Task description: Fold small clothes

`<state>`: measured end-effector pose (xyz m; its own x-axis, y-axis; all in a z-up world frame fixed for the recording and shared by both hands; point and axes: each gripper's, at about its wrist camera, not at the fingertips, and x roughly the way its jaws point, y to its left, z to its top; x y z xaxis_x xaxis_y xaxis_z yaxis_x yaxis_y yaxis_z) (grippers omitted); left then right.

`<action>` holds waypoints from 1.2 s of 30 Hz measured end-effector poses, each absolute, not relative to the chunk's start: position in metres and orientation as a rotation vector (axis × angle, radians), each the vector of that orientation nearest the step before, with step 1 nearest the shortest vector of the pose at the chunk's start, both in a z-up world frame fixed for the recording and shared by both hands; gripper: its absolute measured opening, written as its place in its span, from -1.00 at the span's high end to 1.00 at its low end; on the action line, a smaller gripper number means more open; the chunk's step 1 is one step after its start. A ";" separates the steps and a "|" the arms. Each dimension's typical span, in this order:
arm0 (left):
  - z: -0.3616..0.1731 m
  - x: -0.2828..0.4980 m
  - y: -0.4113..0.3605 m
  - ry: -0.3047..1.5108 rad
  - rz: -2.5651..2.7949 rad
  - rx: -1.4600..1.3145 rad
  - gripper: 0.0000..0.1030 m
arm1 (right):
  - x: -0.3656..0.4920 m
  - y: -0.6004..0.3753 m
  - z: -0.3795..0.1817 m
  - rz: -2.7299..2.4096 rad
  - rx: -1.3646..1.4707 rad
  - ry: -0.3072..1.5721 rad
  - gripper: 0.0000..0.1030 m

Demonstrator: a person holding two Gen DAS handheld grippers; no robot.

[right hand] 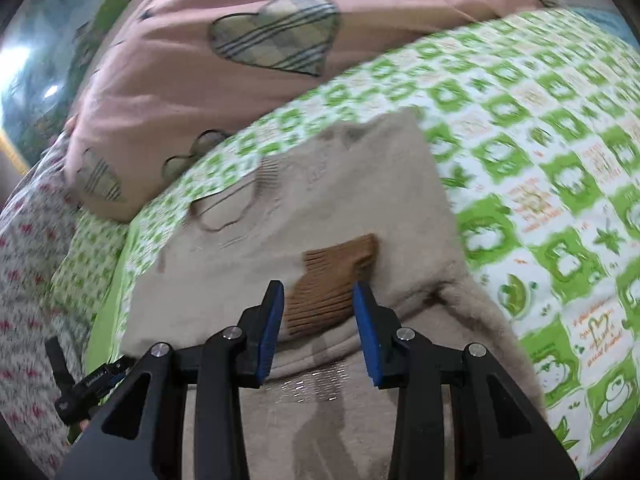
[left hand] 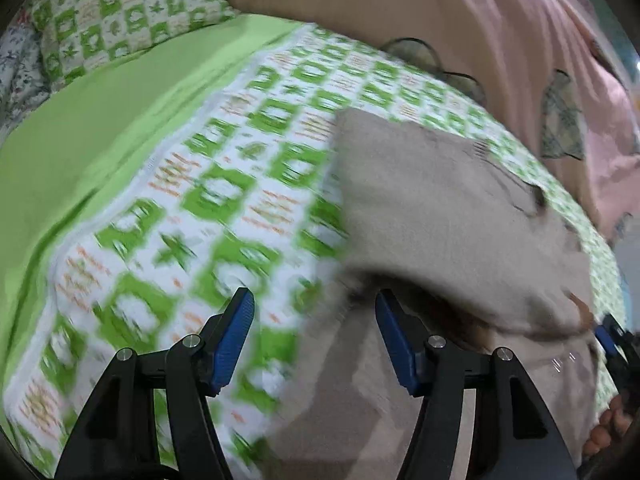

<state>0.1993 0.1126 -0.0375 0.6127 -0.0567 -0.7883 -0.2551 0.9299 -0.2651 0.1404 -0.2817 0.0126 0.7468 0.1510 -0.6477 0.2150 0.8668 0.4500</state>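
A beige knitted garment [left hand: 444,208] lies partly folded on the green-and-white patterned bedsheet [left hand: 208,200]. In the right wrist view the garment [right hand: 320,200] shows a brown ribbed cuff [right hand: 332,280] on top. My left gripper [left hand: 314,304] is open and empty, above the garment's left edge where it meets the sheet. My right gripper [right hand: 318,292] is open, its blue pads on either side of the brown cuff, not closed on it. The right gripper's tip also shows at the right edge of the left wrist view [left hand: 612,336].
A pink blanket with plaid hearts [right hand: 240,60] is bunched at the far side of the bed. A matching patterned pillow [left hand: 120,12] and a plain green sheet strip [left hand: 120,120] lie at the left. A floral fabric [right hand: 28,264] lies at the left.
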 end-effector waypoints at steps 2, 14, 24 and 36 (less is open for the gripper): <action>-0.037 0.194 0.096 0.923 0.047 -0.358 -0.22 | 0.147 -0.266 0.011 0.040 0.523 0.769 0.27; -0.034 0.198 0.103 0.905 0.059 -0.344 -0.19 | 0.188 -0.131 -0.007 0.476 0.360 0.947 0.31; -0.031 0.188 0.133 0.888 0.054 -0.369 -0.20 | 0.235 -0.048 -0.019 0.385 0.021 0.942 0.39; -0.031 0.181 0.099 0.897 -0.083 -0.348 -0.20 | 0.257 -0.116 -0.031 0.622 0.621 0.978 0.84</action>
